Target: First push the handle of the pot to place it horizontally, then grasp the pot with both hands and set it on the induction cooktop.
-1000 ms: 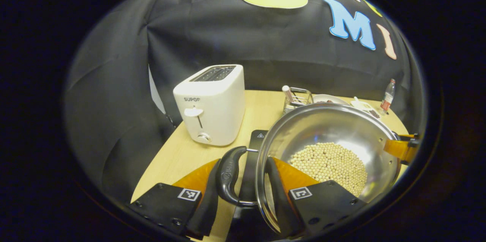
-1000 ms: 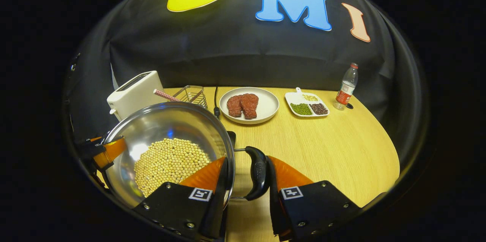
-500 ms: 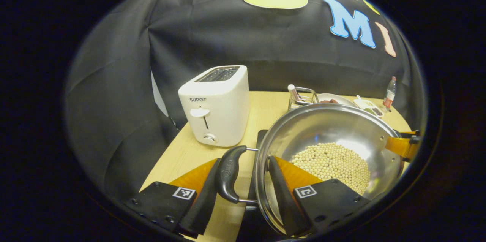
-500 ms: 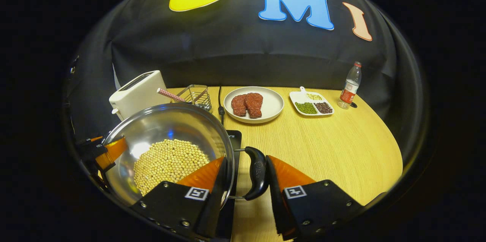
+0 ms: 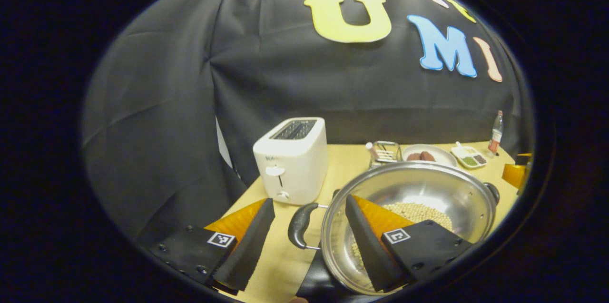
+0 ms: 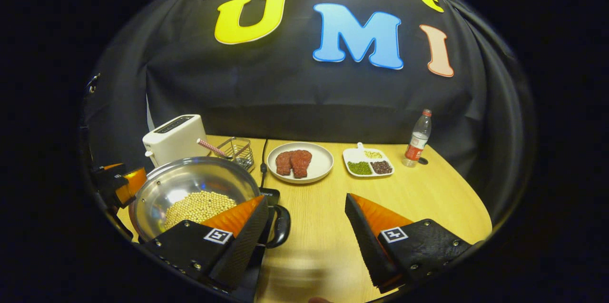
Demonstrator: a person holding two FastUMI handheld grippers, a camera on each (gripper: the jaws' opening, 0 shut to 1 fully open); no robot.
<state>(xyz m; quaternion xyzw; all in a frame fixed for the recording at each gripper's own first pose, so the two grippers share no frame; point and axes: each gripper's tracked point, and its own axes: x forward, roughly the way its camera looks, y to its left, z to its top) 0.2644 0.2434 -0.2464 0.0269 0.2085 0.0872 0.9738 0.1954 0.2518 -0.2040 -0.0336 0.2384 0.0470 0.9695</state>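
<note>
A steel pot [image 5: 428, 186] holding pale beans [image 5: 421, 211] rests on the black induction cooktop [image 5: 314, 286]. My left gripper [image 5: 309, 199] is open, its fingers straddling the pot's black left handle [image 5: 299, 224] and rim without touching them. In the right gripper view the pot [image 6: 190, 179] sits low on the left, over the cooktop [image 6: 270, 194]. My right gripper [image 6: 307, 197] is open beside the pot's right handle [image 6: 283, 227], one finger over the rim and the other out over the table. The left gripper [image 6: 116, 184] shows beyond the pot, and the right gripper [image 5: 516, 174] at the far edge.
A white toaster [image 5: 292, 160] stands behind the pot on the left. A wire basket [image 6: 238, 151], a plate of meat [image 6: 299, 162], a divided dish of beans [image 6: 368, 166] and a bottle [image 6: 417, 139] line the back of the wooden table [image 6: 418, 198].
Both grippers have opened, letting go of the pot's handles, and have lifted up and back. The pot now looks lower and smaller in both views.
</note>
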